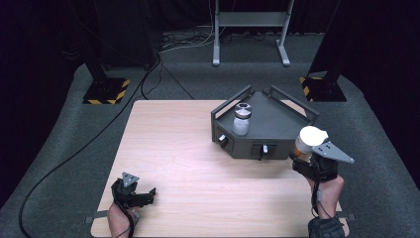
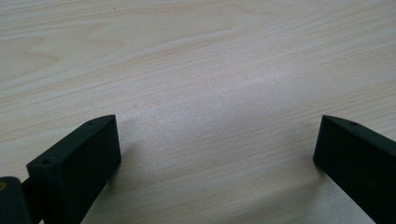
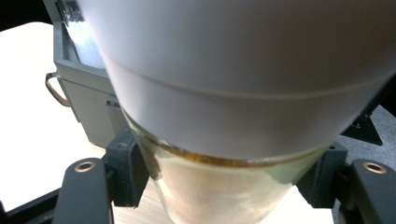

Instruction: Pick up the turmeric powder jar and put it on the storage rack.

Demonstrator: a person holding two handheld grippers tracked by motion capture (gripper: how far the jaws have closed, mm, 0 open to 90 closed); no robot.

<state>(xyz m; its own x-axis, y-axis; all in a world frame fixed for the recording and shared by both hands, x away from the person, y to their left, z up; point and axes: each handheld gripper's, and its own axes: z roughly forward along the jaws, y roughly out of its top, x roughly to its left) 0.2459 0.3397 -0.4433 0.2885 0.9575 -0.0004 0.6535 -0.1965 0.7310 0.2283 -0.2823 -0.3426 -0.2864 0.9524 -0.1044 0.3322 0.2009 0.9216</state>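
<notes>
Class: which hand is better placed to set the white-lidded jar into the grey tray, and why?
Right. The right gripper already clamps the white-lidded jar beside the grey tray; the left gripper sits open, far off.

**Pale wooden table with a grey tray at its far right**

A light wooden table (image 1: 198, 163) with visible grain carries the scene, standing on a grey carpeted floor (image 1: 59, 148). A dark grey angular tray (image 1: 277, 124) sits directly on the table, toward its far right corner, with raised walls, handles along its far edges and small knobs on its near faces. The left and middle of the tabletop show bare wood, seen close in the left gripper view as pale boards with fine streaks. At the table's near edge, small grey tabs (image 1: 96, 216) stick out on the left and right sides.
</notes>
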